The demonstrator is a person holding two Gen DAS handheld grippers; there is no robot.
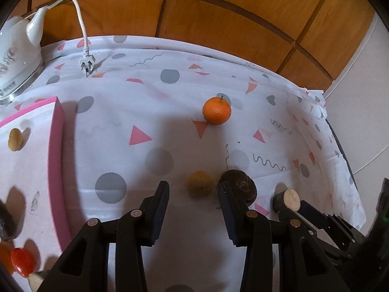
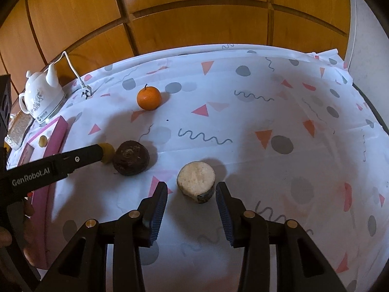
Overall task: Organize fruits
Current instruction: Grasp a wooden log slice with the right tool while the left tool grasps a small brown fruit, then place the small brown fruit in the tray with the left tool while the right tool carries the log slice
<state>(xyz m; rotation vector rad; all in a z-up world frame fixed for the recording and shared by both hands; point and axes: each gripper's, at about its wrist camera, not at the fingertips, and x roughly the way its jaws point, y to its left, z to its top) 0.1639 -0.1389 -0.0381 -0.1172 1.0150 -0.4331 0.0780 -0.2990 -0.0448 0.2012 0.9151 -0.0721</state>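
My left gripper (image 1: pixel 193 189) is open, its jaws on either side of a small yellow-brown round fruit (image 1: pixel 200 183) on the patterned cloth. A dark brown round fruit (image 1: pixel 240 185) sits just right of it, partly behind the right finger. An orange mandarin (image 1: pixel 216 110) lies farther back. My right gripper (image 2: pixel 191 191) is open around a cut, pale-faced stump piece (image 2: pixel 195 181), which also shows in the left wrist view (image 1: pixel 288 199). The pink-rimmed tray (image 1: pixel 57 146) at the left holds a yellow fruit (image 1: pixel 15 139) and a red fruit (image 1: pixel 22 261).
A white electric kettle (image 2: pixel 40 97) with its loose cord and plug (image 1: pixel 87 64) stands at the back left. Wooden panelling (image 2: pixel 194 19) rises behind the table. The cloth's edge (image 1: pixel 340 160) drops off on the right. A dark object (image 1: pixel 6 221) sits on the tray's near left.
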